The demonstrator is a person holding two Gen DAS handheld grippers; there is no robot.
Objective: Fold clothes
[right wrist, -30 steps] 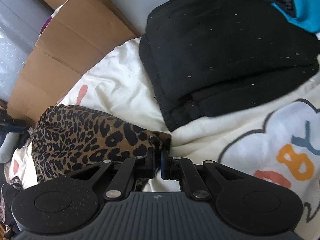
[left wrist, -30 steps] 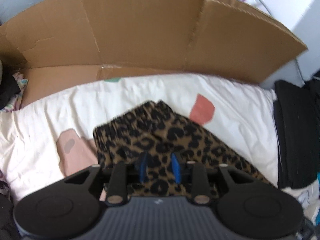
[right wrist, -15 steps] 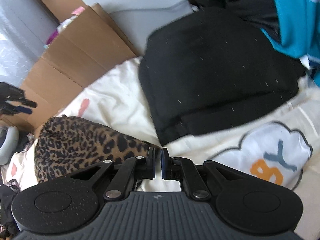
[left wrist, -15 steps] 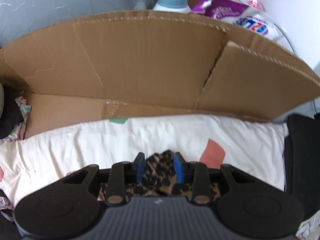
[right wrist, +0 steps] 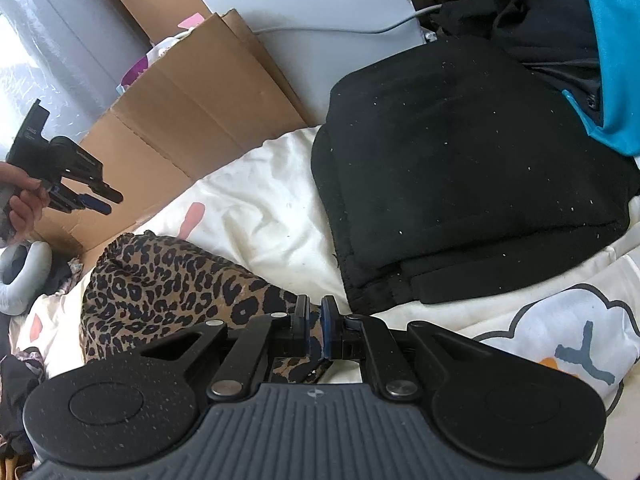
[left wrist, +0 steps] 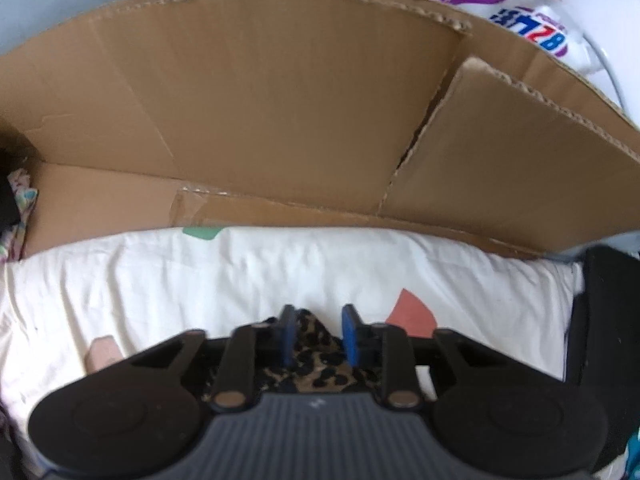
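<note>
On a bed spread with a white patterned sheet (right wrist: 256,208), a leopard-print garment (right wrist: 160,280) lies as a long band, its long axis running from the left tongs' side, near the flattened cardboard (left wrist: 248,112), across to the right tongs. A hand (right wrist: 20,204) at the far left of the right wrist view holds the left tongs (right wrist: 94,200) above the garment's far end and pointing steeply down. In the left wrist view the left tongs (left wrist: 315,334) are closing, their blue pads narrowly apart with a raised peak of the leopard cloth between them; the pads do not appear to press it yet. The right tongs (right wrist: 315,326) are closed nearly all the way, pinching the garment's near end, which narrows to a point there. Just right of the right tongs lies a folded black garment (right wrist: 460,184), with a blue garment (right wrist: 608,80) beyond it at the far right.
</note>
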